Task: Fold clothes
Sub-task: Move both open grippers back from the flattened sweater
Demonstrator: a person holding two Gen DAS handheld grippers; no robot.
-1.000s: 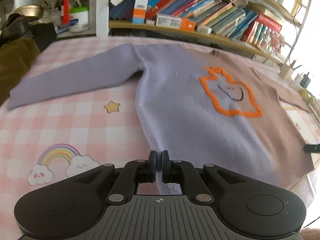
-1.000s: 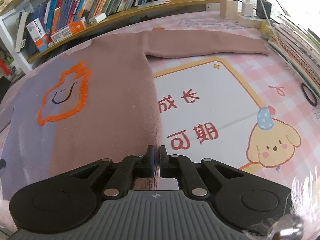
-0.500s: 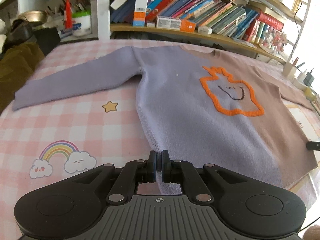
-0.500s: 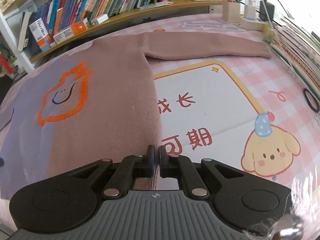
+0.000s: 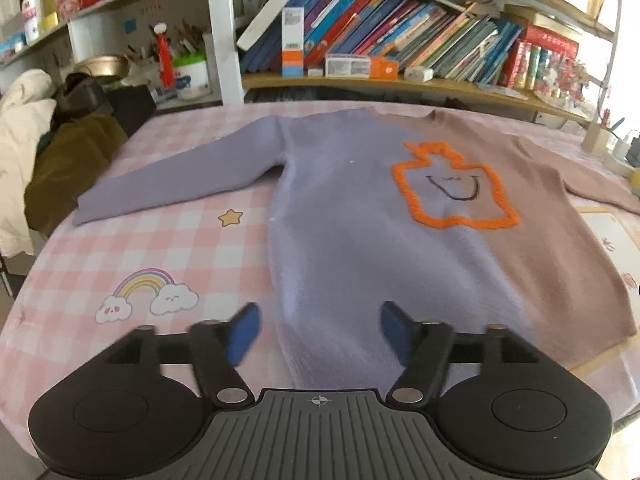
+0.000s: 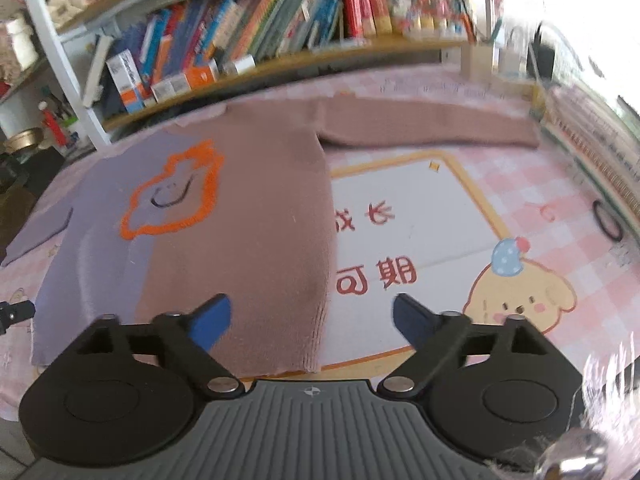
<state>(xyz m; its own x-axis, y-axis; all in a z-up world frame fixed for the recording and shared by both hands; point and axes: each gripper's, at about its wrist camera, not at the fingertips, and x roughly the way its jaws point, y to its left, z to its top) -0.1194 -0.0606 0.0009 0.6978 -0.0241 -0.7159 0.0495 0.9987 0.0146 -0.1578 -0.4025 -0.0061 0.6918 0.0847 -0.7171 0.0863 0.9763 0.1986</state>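
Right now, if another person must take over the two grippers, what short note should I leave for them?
Left gripper: open, empty, over the near hem of the sweater's purple half.
Right gripper: open, empty, over the near hem at the sweater's brown side edge.
Sweater: lies flat, face up on the pink checked tablecloth, purple sleeve and brown sleeve both stretched out sideways.
Done: sweater spread out; no fold visible.
Left: all the folding, probably sleeves in first, then the body.
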